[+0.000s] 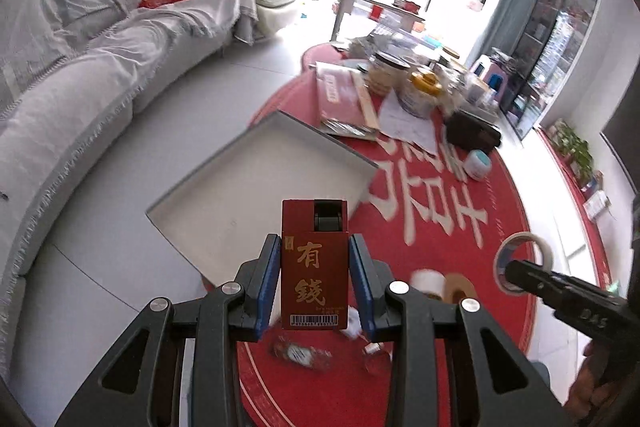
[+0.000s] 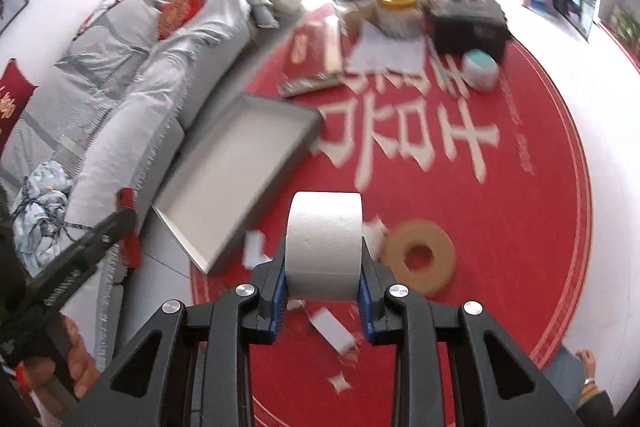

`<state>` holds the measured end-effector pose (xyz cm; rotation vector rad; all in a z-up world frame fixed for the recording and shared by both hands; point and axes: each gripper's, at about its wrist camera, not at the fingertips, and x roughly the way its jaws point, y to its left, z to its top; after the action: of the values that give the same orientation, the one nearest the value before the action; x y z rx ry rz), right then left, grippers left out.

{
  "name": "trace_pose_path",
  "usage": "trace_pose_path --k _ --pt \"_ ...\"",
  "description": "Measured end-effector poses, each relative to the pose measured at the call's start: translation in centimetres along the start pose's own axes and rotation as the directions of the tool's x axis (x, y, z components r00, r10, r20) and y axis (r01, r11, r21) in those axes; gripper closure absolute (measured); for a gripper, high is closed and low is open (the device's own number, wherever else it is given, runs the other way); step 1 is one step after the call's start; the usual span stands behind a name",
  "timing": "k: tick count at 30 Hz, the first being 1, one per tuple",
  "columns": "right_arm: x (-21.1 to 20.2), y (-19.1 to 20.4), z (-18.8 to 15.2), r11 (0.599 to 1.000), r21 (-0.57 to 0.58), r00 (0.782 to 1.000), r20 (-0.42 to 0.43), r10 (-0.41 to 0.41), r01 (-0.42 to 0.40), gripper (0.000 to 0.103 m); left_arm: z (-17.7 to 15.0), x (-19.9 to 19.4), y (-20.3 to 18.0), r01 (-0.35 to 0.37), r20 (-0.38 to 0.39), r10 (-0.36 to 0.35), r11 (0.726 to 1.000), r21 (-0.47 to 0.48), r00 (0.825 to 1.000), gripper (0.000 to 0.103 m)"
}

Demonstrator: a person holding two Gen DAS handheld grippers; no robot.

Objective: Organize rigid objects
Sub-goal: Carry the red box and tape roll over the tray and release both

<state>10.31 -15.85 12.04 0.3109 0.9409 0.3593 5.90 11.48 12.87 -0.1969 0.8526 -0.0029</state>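
My left gripper [image 1: 315, 241] is shut on a red box with gold characters [image 1: 314, 267], held upright above the near edge of a shallow grey tray [image 1: 240, 203]. That tray lies partly on a round red rug [image 1: 480, 267]. My right gripper [image 2: 324, 259] is shut on a white tape roll [image 2: 324, 243], held in the air above the rug [image 2: 500, 227]. In the left wrist view the right gripper [image 1: 514, 273] shows at the right with that tape roll [image 1: 524, 255]. In the right wrist view the left gripper [image 2: 124, 223] shows at the left with the red box [image 2: 131, 247]. A brown tape roll [image 2: 418, 259] lies flat on the rug.
A grey-covered sofa [image 1: 80, 99] runs along the left. At the rug's far end stand tins [image 1: 420, 91], a black box [image 1: 472, 133], a white-and-teal jar [image 1: 478, 165], a red folder [image 1: 340, 95] and papers. Paper scraps [image 2: 332, 331] litter the near rug. The tray [image 2: 240, 167] holds nothing.
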Motion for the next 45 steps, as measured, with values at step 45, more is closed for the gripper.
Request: trace_pose_path --k 45 --pt "20.2 10.6 6.4 0.983 -0.175 0.978 -0.207 0.022 -0.059 0.073 1.4 15.9 6.2 -0.212 -0.213 0.197 0.976 -0.05 0.957 0.066"
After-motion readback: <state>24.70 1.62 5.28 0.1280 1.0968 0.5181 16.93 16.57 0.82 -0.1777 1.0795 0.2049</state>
